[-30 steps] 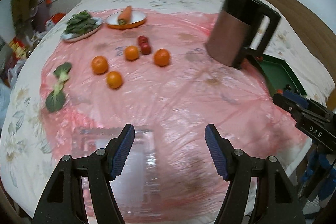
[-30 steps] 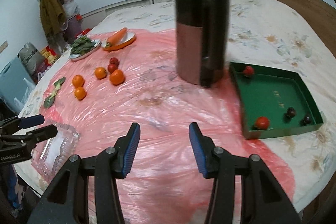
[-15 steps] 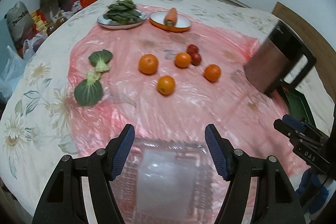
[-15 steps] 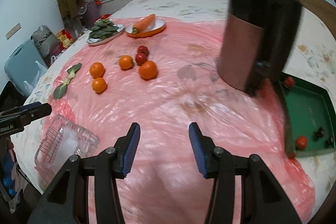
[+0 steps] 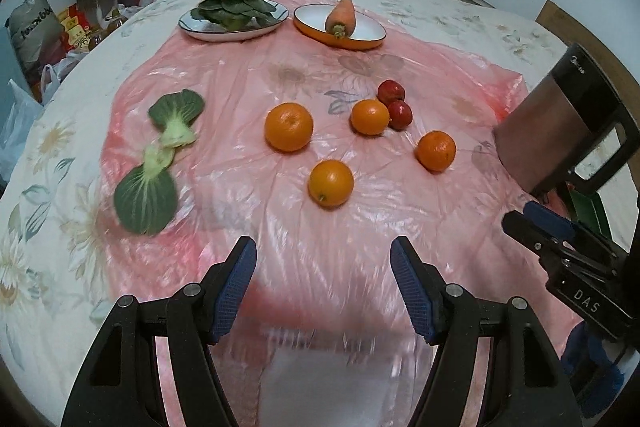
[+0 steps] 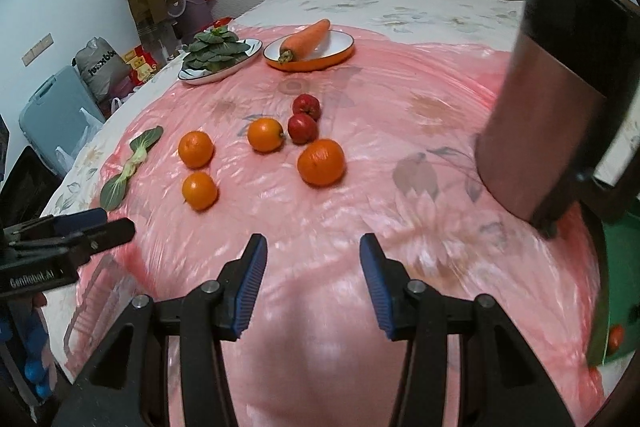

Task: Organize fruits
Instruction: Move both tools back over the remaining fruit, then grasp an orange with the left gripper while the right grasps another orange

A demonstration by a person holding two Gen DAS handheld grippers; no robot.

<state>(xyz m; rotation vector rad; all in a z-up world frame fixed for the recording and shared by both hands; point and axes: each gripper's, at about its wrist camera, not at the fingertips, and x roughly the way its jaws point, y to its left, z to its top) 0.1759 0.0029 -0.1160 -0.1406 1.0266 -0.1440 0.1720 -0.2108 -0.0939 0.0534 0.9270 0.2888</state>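
We hold both tools empty with jaws spread, the left tool (image 5: 323, 269) and right tool (image 6: 312, 265) hovering short of the four oranges (image 5: 288, 126) and two red fruits (image 5: 399, 114) loose on the pink plastic sheet (image 5: 360, 227). We judge this an approach. The clear tray (image 5: 332, 379) under the left tool is blurred, and the green tray (image 6: 614, 267) is cut off behind the dark jug (image 6: 552, 99).

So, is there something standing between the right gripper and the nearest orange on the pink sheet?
Nothing visible. The right gripper is open and empty, and only bare pink sheet lies between it and the nearest orange. The dark kettle stands off to the right, outside that path.
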